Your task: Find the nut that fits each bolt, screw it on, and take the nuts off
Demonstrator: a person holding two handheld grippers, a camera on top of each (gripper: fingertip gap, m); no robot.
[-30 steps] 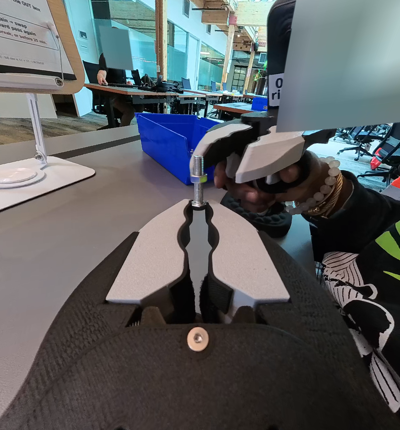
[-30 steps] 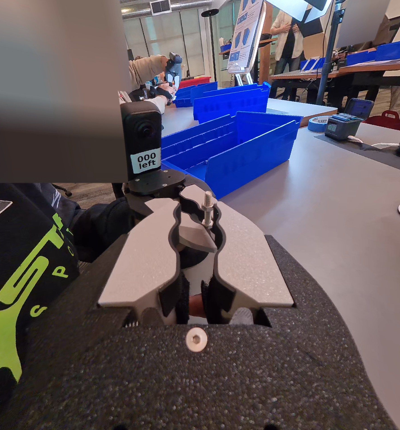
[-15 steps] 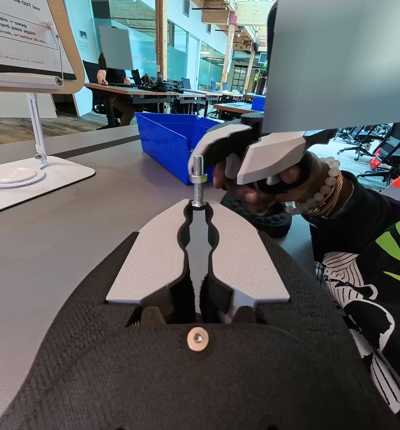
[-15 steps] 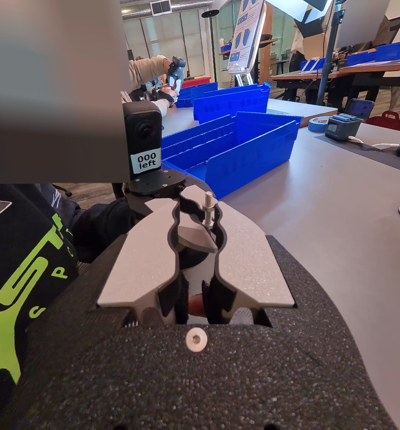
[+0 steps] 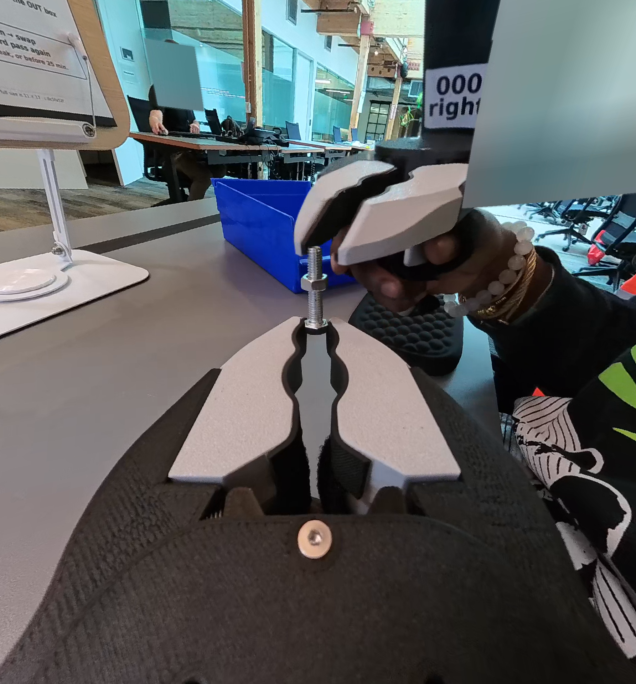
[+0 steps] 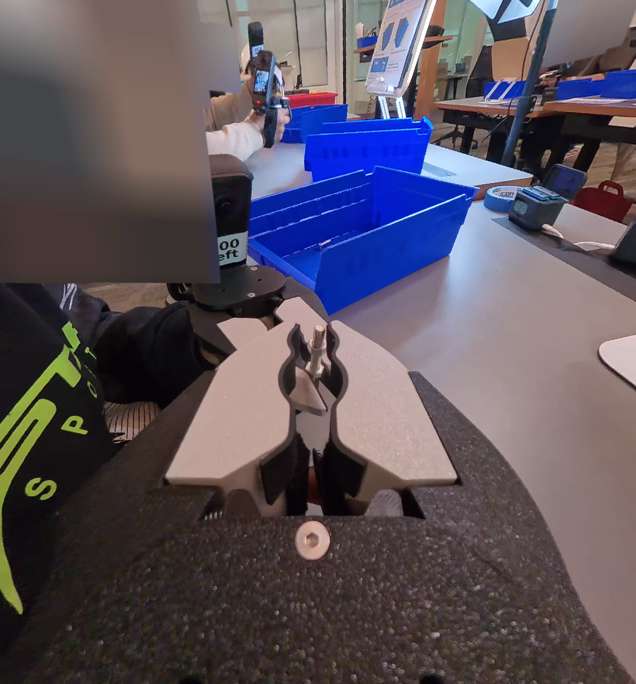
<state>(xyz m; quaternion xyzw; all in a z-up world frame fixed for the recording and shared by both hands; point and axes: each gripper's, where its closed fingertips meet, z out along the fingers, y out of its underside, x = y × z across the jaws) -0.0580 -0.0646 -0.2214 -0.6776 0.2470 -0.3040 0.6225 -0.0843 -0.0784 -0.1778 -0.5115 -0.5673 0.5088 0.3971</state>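
Left gripper [image 5: 315, 322] clamped tight on the bolt [image 5: 314, 292] head, holding it upright just this side of the blue bin [image 5: 257, 229]. Nut [image 5: 313, 284] sitting midway up the thread. Right gripper [image 5: 318, 251] parted, empty, poised over the bolt tip.

Grey table [image 5: 87, 370] carrying a blue bin [image 6: 383, 244] with 1 small metal piece [image 6: 323, 244] on its floor; a second blue bin [image 6: 368, 148] stands behind it. Far right edge: roll of blue tape [image 6: 499, 198] beside a dark case [image 6: 542, 203]; a white stand base [image 5: 49, 285] supports a tilted sign board [image 5: 31, 66]. A black dimpled pad [image 5: 412, 340] lies at the table's near edge, with office chairs [image 5: 586, 229] beyond
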